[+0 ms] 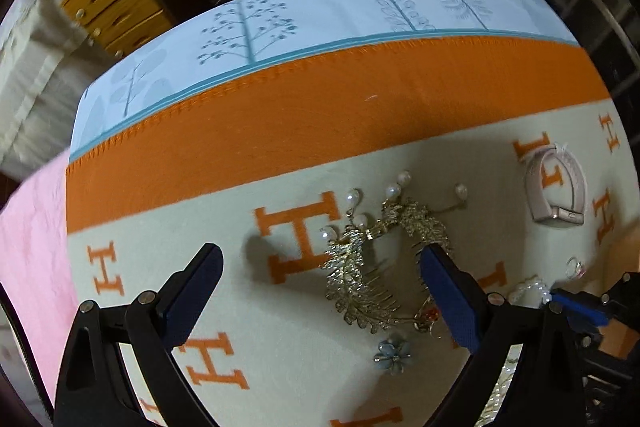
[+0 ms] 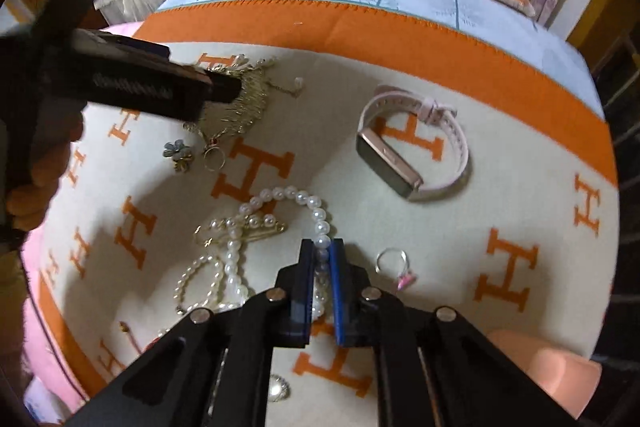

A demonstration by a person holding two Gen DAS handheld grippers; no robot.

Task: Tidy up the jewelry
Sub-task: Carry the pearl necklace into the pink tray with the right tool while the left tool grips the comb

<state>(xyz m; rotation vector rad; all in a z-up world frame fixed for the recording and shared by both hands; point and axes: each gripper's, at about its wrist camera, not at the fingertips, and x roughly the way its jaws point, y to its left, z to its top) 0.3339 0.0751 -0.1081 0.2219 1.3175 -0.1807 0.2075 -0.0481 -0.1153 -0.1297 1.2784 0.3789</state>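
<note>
Between right gripper (image 2: 321,259) fingers: pearl necklace (image 2: 280,211)

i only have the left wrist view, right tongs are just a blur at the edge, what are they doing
Observer: The right tongs are shut on the pearl necklace, gripping a section of its beads between the blue pads.
Operator: is the necklace tangled with anything
Observer: It lies over a gold pearl pin, and a smaller pearl bracelet loops beside it.
Operator: anything near the right tongs i should avoid
Observer: A silver ring with a pink stone sits just to their right on the blanket, apart from the necklace.
Operator: and my left tongs from there
Observer: The left tongs are open, one finger over the gold hair comb.
</note>
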